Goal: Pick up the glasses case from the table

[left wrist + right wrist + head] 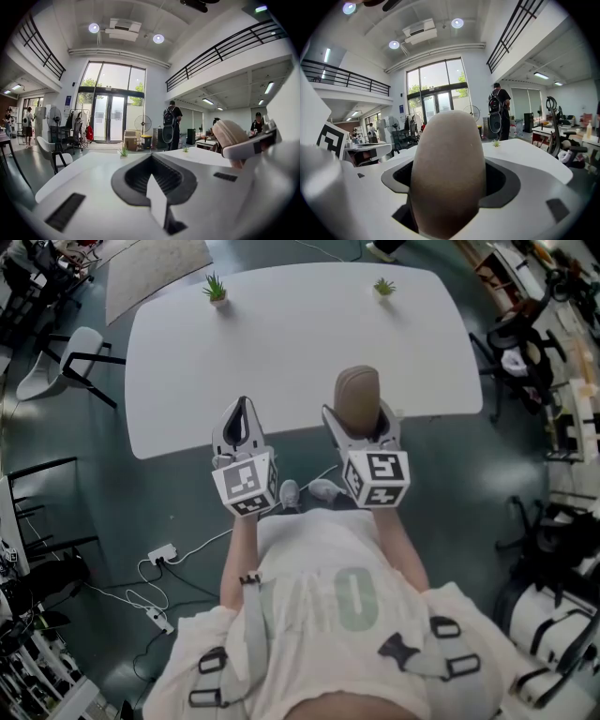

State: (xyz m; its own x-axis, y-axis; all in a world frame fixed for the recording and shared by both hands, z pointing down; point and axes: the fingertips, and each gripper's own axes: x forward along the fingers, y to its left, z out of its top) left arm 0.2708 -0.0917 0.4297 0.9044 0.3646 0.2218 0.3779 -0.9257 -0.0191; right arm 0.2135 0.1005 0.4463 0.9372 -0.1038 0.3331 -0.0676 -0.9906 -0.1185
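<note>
One glasses case (357, 395), tan and rounded at its top end, stands upright between the two jaws of the right tongs (360, 415). The jaws pinch it from both sides. The case is lifted off the bench (300, 343) and is held over the bench's near edge, in front of the person's torso. In the right gripper view the case fills the centre of the frame and hides the gap between the jaws.

The left tongs (243, 409) are level with the right tongs and just beside them, at the person's left. Their two jaws are pressed together to a point and nothing is between them.

Each gripper carries one marker cube (246, 484), for a total of two cubes. Both cubes face the person.

The bench top is white with rounded corners. It carries two small potted plants: one near the far-left corner (216, 289) and one near the far-right corner (383, 287). They stand well apart from each other and from the case.

On the floor:
- one white chair (56, 367) to the left of the bench;
- two white power strips (161, 552) with loose cable at the lower left;
- the person's two shoes (291, 493) below the grippers.
</note>
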